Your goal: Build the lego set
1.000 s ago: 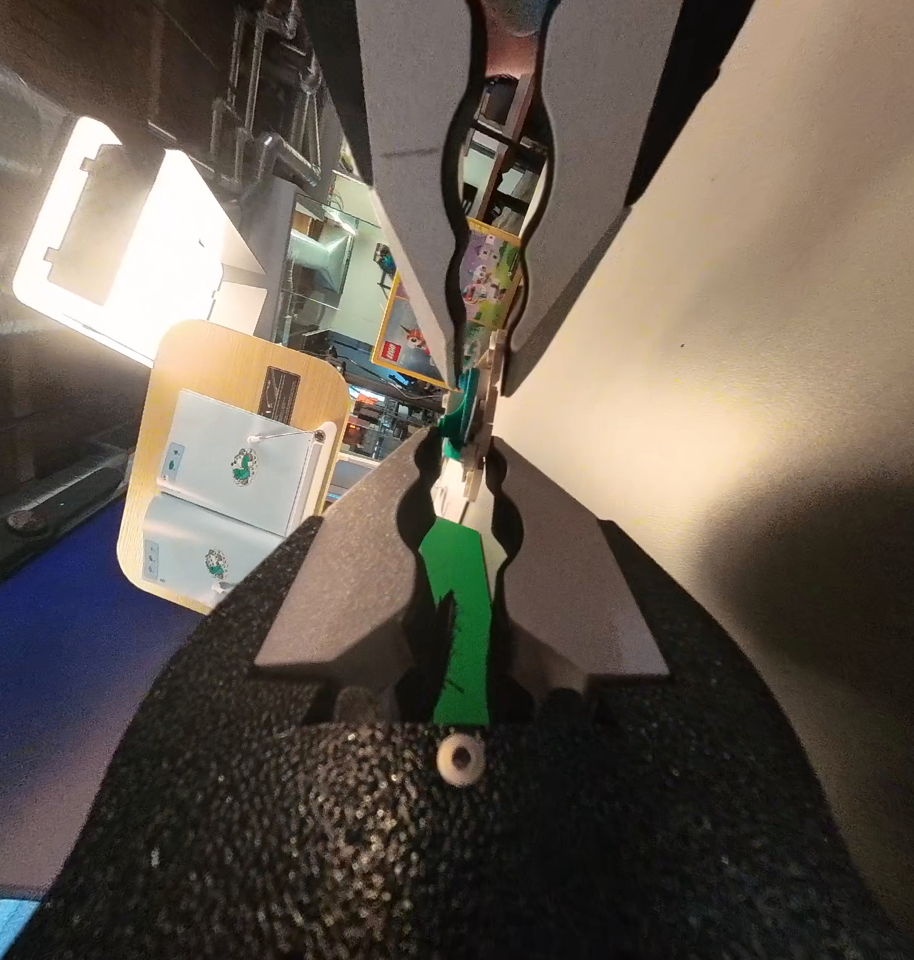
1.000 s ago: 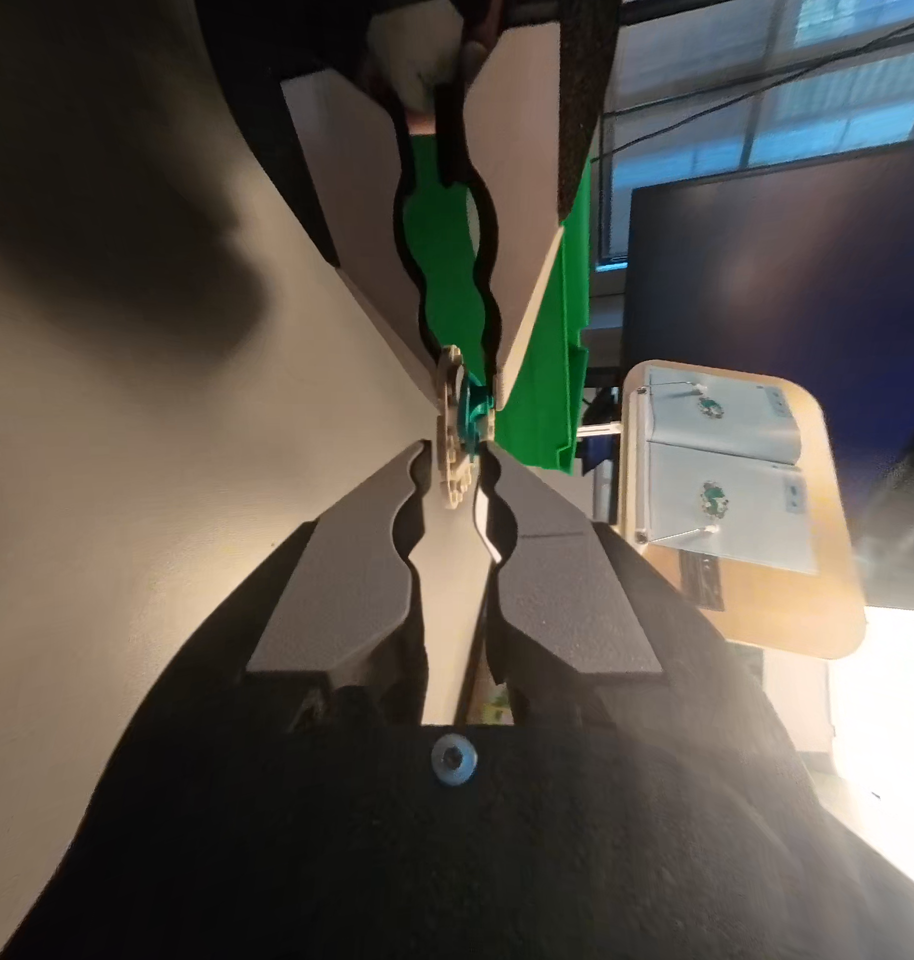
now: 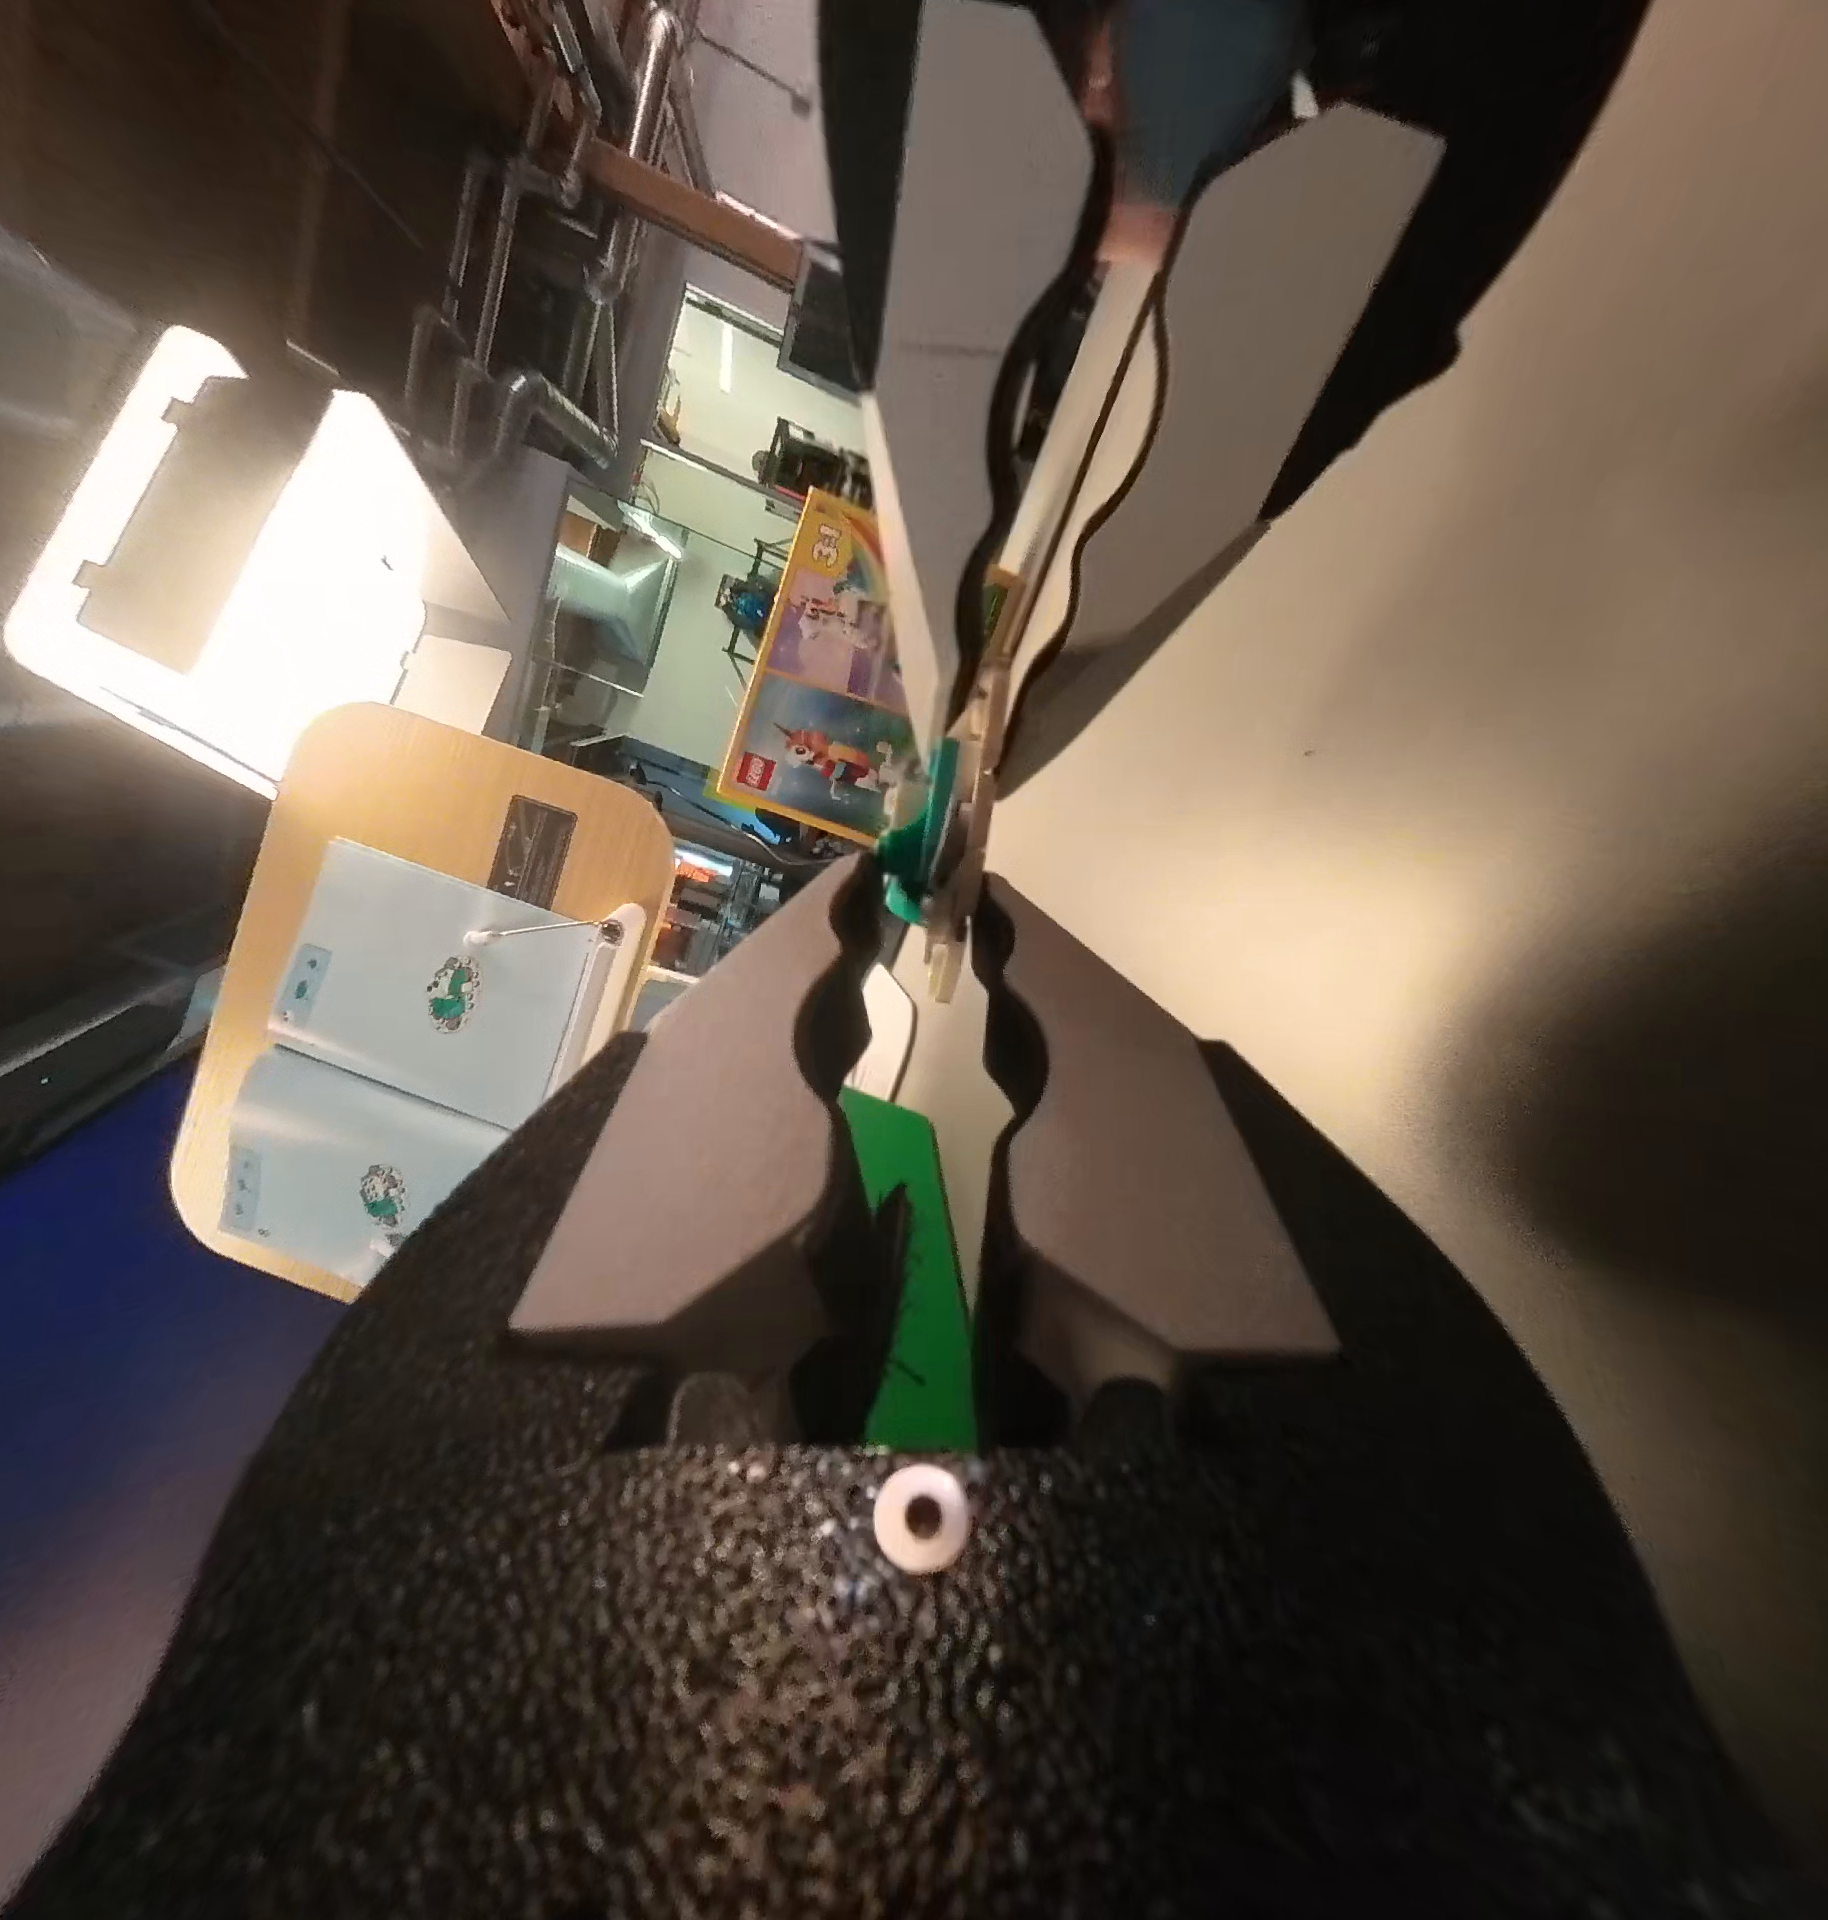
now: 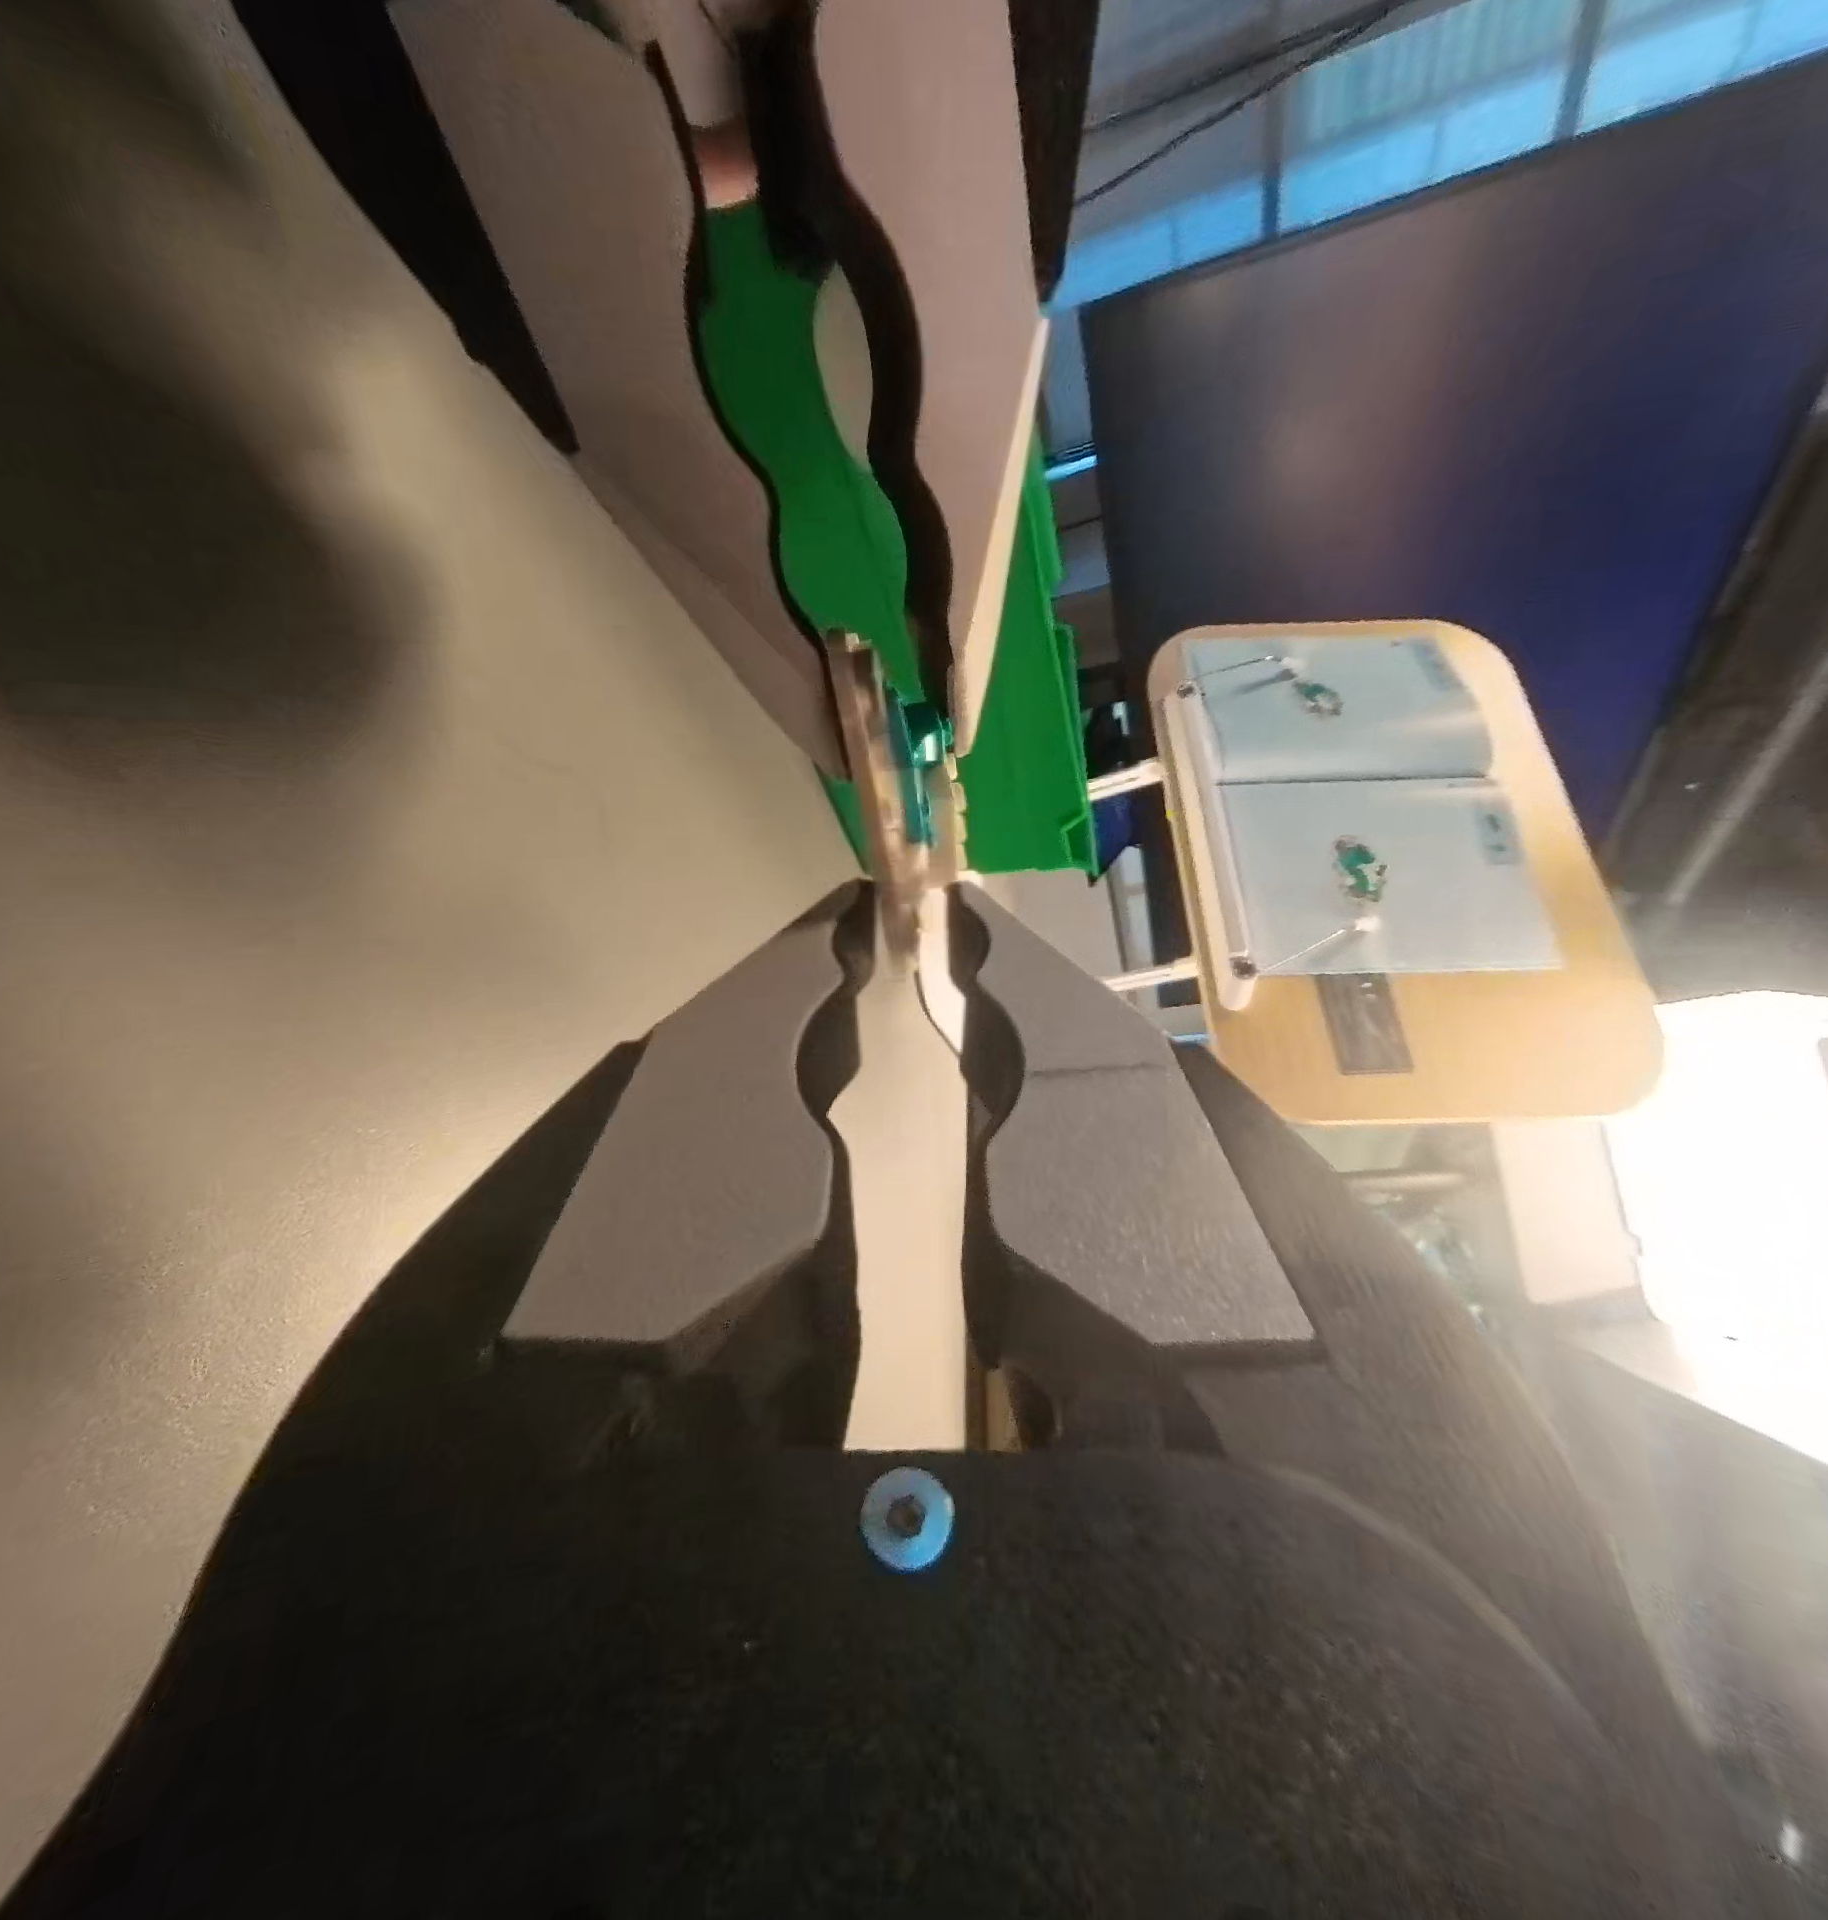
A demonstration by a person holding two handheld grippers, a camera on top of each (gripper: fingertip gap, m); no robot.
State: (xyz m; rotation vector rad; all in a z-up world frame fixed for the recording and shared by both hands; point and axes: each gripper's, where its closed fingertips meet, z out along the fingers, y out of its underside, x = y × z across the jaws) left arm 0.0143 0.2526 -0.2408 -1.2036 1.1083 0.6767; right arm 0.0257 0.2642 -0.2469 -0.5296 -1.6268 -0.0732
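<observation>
Fingertips of the left gripper (image 3: 915,883) and right gripper (image 4: 915,909) meet nose to nose, both pinching the small teal-and-tan lego assembly (image 3: 936,831) in midair. Since a second ago the pair has tilted slightly, grip unchanged; pressing likely continues.

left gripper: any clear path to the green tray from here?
Probably not yet. The left gripper is shut on the small lego assembly, and the right gripper meets it tip to tip on the same piece. The green tray lies off behind the fingers, so it must let go first.
</observation>
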